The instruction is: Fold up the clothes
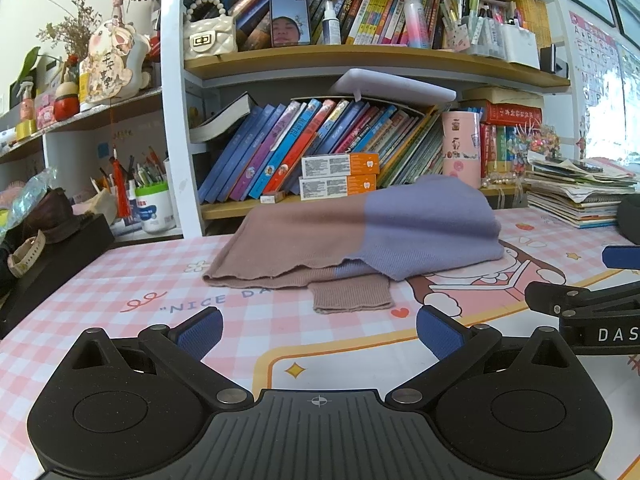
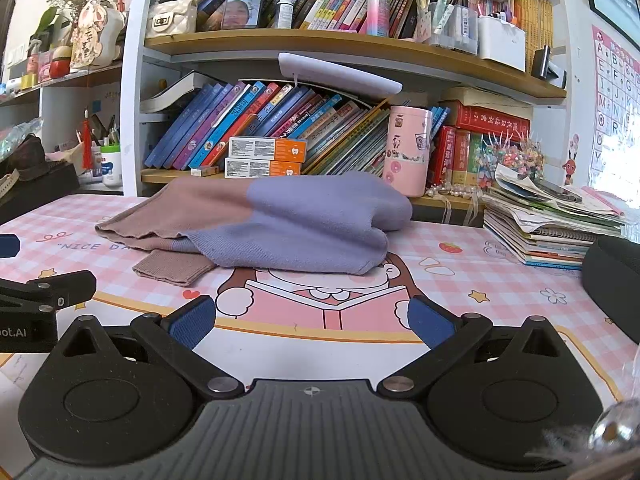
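A two-tone sweater (image 1: 360,236), mauve on one half and lavender on the other, lies in a loose folded heap on the pink checked desk mat (image 1: 120,280), well clear of both your tools and just in front of the lower bookshelf (image 1: 320,200). One ribbed cuff (image 1: 352,296) sticks out from under the heap on the side nearest you.

Your left gripper (image 1: 318,330) hovers over the mat short of that cuff, blue pads spread wide and nothing between them. Your right gripper (image 2: 312,322) sits beside it, likewise spread and empty, facing the lavender half.

The heap is soft and layered, so a pinch at the wavy hem may catch only the top ply and peel the fold apart, or catch several plies and drag the whole sweater toward you. The stray cuff could trail out and spoil the next fold if you lift without tucking it.

Behind the sweater, two orange-and-white boxes (image 1: 340,176) and a pink tumbler (image 1: 460,148) stand on the shelf edge; a wide swing of cloth could knock them. The stack of booklets (image 1: 580,200) crowds the sweater's lavender side.
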A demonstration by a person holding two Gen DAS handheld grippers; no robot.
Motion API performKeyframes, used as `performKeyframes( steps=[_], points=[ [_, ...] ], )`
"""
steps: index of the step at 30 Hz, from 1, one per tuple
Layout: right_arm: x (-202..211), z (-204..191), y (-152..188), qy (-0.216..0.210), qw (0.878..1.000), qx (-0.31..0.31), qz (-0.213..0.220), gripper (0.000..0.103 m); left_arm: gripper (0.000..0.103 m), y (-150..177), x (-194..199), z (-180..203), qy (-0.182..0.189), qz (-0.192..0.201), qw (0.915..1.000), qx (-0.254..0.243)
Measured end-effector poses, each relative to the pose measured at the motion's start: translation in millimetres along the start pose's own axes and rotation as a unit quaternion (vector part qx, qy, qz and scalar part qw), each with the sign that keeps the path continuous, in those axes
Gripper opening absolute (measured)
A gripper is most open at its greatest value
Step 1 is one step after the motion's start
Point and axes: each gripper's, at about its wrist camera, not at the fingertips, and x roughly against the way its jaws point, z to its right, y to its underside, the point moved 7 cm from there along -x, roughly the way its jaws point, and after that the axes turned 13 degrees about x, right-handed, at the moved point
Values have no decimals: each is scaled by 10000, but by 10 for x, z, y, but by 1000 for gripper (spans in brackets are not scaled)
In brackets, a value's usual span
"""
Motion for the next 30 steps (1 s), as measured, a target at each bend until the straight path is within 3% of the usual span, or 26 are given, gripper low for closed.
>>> performKeyframes(
  steps=[30],
  points=[
    [-3, 42, 11, -40, 9999, -164, 9, 103, 103, -7, 2, 3, -21, 50, 10000, -19]
  ],
)
